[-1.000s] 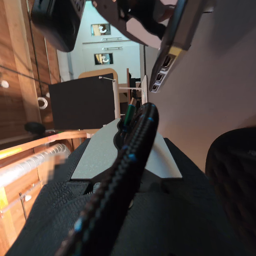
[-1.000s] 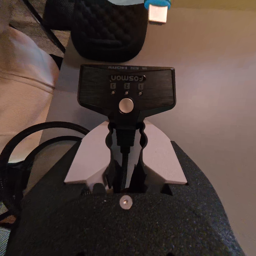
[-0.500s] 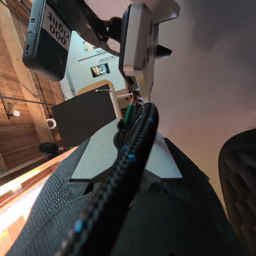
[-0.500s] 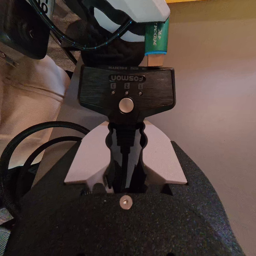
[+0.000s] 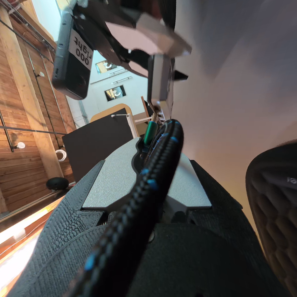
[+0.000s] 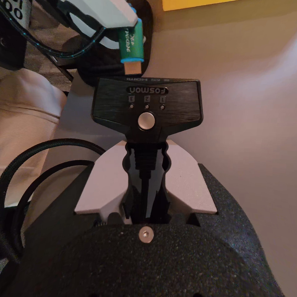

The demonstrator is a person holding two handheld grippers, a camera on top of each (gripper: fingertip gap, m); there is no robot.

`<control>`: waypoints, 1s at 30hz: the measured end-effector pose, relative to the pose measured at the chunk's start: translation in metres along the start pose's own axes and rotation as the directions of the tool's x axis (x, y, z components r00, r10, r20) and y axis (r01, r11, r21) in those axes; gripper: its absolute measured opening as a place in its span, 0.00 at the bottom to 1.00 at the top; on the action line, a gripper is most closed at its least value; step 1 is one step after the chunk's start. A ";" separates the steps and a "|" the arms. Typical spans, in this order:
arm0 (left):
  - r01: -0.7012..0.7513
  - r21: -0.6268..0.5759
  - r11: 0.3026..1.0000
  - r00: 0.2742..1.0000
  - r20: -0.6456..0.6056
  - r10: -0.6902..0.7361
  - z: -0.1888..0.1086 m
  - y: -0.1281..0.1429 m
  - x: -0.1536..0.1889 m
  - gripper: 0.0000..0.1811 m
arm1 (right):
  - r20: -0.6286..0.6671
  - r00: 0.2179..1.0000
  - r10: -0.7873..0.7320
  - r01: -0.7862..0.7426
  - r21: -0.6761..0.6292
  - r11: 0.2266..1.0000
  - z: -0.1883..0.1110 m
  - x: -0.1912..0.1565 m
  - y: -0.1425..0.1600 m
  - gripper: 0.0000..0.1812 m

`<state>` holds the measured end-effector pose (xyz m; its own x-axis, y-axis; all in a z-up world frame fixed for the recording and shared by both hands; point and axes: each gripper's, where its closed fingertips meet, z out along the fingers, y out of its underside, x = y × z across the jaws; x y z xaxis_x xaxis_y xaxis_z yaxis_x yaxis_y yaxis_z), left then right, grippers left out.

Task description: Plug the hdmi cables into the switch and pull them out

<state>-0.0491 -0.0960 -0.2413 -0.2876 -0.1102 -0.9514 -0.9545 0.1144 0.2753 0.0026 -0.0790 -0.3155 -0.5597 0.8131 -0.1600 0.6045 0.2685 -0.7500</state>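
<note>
Two grippers clamped: right gripper [image 6: 145, 145] grips switch [image 6: 146, 102] neck; left gripper [image 6: 128, 30] angles green plug [image 6: 131, 46] just above switch.

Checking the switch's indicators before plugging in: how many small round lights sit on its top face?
3. On the black switch, held by the right gripper, they run in one row above the round silver button: left, middle, right. None hidden.

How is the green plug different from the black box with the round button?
The green plug is small, shiny green with a metal tip; the switch is wide, flat and black. The plug sits in the left gripper, tilted, tip not in a port; the switch's tail is clamped by the right gripper. Both are held off the table.
</note>
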 end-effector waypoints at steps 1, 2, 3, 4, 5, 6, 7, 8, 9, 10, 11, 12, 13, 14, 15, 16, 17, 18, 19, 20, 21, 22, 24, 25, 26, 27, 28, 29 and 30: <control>-0.001 0.004 1.000 1.000 -0.001 0.001 0.001 0.000 0.000 0.08 | -0.022 1.000 0.018 -0.018 0.001 1.000 0.000 0.005 0.001 0.21; -0.005 0.004 1.000 1.000 0.000 0.005 0.003 0.000 0.001 0.08 | -0.041 0.999 0.032 -0.032 0.002 1.000 -0.001 0.010 0.001 0.21; -0.011 0.000 1.000 1.000 0.002 0.011 0.004 0.002 0.002 0.08 | -0.055 0.998 0.038 -0.038 0.003 0.999 -0.001 0.014 0.002 0.21; -0.018 -0.001 1.000 1.000 0.002 0.018 0.006 0.003 0.003 0.08 | -0.065 0.997 0.040 -0.040 0.006 0.999 -0.001 0.017 0.002 0.21; -0.021 0.000 1.000 1.000 0.002 0.021 0.008 0.005 0.004 0.08 | -0.068 0.997 0.040 -0.039 0.011 0.999 -0.001 0.019 0.001 0.21; -0.022 0.004 1.000 1.000 0.003 0.022 0.009 0.005 0.006 0.08 | -0.073 0.996 0.042 -0.041 0.017 0.999 -0.002 0.020 0.001 0.21; -0.022 0.008 1.000 1.000 0.005 0.022 0.010 0.005 0.006 0.08 | -0.074 0.996 0.044 -0.042 0.024 0.999 -0.002 0.021 0.000 0.21; -0.024 0.013 1.000 1.000 0.009 0.024 0.011 0.005 0.006 0.08 | -0.083 0.996 0.035 -0.033 0.020 0.999 -0.002 0.022 0.001 0.21; -0.026 0.018 0.999 1.000 0.015 0.026 0.011 0.004 0.006 0.08 | -0.091 0.995 0.028 -0.027 0.012 1.000 -0.002 0.022 0.001 0.21; -0.026 0.023 0.999 0.999 0.023 0.026 0.011 0.003 0.005 0.08 | -0.098 0.995 0.020 -0.020 0.004 1.000 -0.002 0.023 0.002 0.21; -0.019 0.029 0.999 0.999 0.037 0.018 0.012 0.003 0.004 0.08 | -0.103 0.995 0.012 -0.012 0.005 1.000 -0.003 0.023 0.002 0.21; -0.001 0.040 0.999 0.998 0.055 -0.001 0.011 0.003 0.002 0.08 | -0.105 0.994 0.007 -0.005 0.019 1.000 -0.004 0.023 0.000 0.21; 0.022 0.058 0.998 0.997 0.070 -0.026 0.011 0.003 0.001 0.08 | -0.097 0.995 0.005 0.000 0.042 0.999 -0.006 0.022 -0.002 0.21; 0.035 0.073 0.997 0.996 0.079 -0.041 0.011 0.002 0.001 0.08 | -0.094 0.996 -0.001 0.007 0.058 0.998 -0.006 0.021 -0.003 0.21; 0.031 0.082 0.996 0.996 0.083 -0.038 0.011 0.002 0.002 0.08 | -0.097 0.995 -0.003 0.009 0.061 0.998 -0.007 0.022 -0.003 0.21; 0.016 0.087 0.996 0.996 0.088 -0.024 0.012 0.002 0.003 0.08 | -0.105 0.994 -0.008 0.013 0.052 0.999 -0.006 0.023 -0.002 0.21; 0.003 0.093 0.996 0.995 0.098 -0.012 0.012 0.001 0.003 0.08 | -0.116 0.993 -0.015 0.020 0.044 0.999 -0.006 0.024 -0.001 0.21; 0.001 0.102 0.995 0.994 0.107 -0.012 0.013 0.000 0.003 0.08 | -0.115 0.993 -0.012 0.017 0.046 0.999 -0.005 0.024 -0.001 0.21; 0.010 0.116 0.993 0.993 0.119 -0.024 0.013 -0.002 0.003 0.08 | -0.103 0.995 -0.007 0.013 0.061 0.998 -0.005 0.023 -0.002 0.21; 0.025 0.127 0.992 0.991 0.130 -0.041 0.013 -0.004 0.002 0.08 | -0.099 0.995 -0.013 0.019 0.069 0.997 -0.005 0.022 -0.002 0.21; 0.032 0.134 0.990 0.990 0.131 -0.049 0.014 -0.004 0.002 0.08 | -0.110 0.994 -0.017 0.024 0.064 0.998 -0.005 0.023 -0.002 0.21; 0.027 0.138 0.990 0.990 0.134 -0.045 0.016 -0.004 0.002 0.08 | -0.126 0.992 -0.023 0.030 0.054 0.998 -0.006 0.025 -0.001 0.21; 0.026 0.141 0.990 0.989 0.143 -0.046 0.017 -0.004 0.001 0.07 | -0.137 0.990 -0.018 0.027 0.062 0.998 -0.007 0.027 -0.001 0.21; 0.028 0.141 0.990 0.988 0.145 -0.049 0.018 -0.005 0.001 0.07 | -0.135 0.991 -0.011 0.021 0.070 0.997 -0.008 0.027 -0.001 0.21; 0.020 0.140 0.990 0.988 0.149 -0.041 0.018 -0.006 0.001 0.07 | -0.138 0.990 -0.007 0.018 0.077 0.997 -0.008 0.028 -0.001 0.21; 0.008 0.146 0.989 0.988 0.152 -0.030 0.019 -0.007 0.002 0.07 | -0.147 0.989 -0.006 0.017 0.073 0.997 -0.008 0.030 -0.001 0.21; 0.000 0.158 0.987 0.988 0.152 -0.024 0.019 -0.008 0.002 0.07 | -0.160 0.987 -0.013 0.023 0.061 0.998 -0.008 0.032 0.000 0.21; -0.008 0.169 0.985 0.988 0.153 -0.018 0.019 -0.009 0.002 0.07 | -0.166 0.986 -0.012 0.021 0.054 0.998 -0.007 0.033 0.001 0.21; -0.015 0.177 0.984 0.988 0.151 -0.012 0.020 -0.010 0.001 0.07 | -0.161 0.987 -0.007 0.016 0.055 0.998 -0.006 0.033 0.000 0.21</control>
<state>-0.0382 -0.0779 -0.2476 -0.2608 0.0386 -0.9646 -0.9211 0.2890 0.2606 -0.0123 -0.0483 -0.3169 -0.4652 0.8838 -0.0498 0.5633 0.2522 -0.7869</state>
